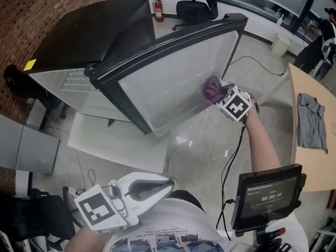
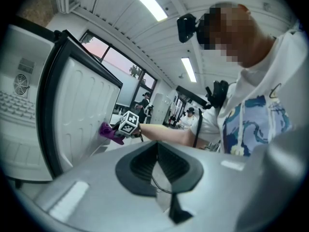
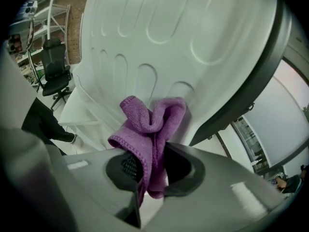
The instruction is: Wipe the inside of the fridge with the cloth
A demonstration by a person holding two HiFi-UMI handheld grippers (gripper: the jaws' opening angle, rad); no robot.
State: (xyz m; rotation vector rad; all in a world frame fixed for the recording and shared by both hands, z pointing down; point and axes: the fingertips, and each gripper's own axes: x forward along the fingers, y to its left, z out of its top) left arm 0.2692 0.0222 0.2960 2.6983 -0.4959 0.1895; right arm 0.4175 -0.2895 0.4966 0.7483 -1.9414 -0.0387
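Observation:
The fridge point(image 1: 79, 41) stands with its door point(image 1: 173, 77) swung wide, the ribbed white inner liner point(image 3: 193, 33) facing me. My right gripper point(image 1: 223, 96) is shut on a purple cloth point(image 1: 211, 90) and presses it against the liner near the door's right edge. The cloth point(image 3: 152, 124) bunches up between the jaws and touches the white panel. The left gripper view also shows the cloth point(image 2: 108, 132) against the liner. My left gripper point(image 1: 167, 184) hangs low by my body, far from the fridge. It is shut, with nothing between its jaws.
A wooden table point(image 1: 310, 161) at the right holds a grey garment point(image 1: 311, 121). A dark screen point(image 1: 268, 196) sits on a stand near my right side. Cables point(image 1: 231, 161) trail over the floor. An office chair point(image 1: 197, 4), a fire extinguisher point(image 1: 158, 9) and a bucket point(image 1: 281, 45) stand beyond.

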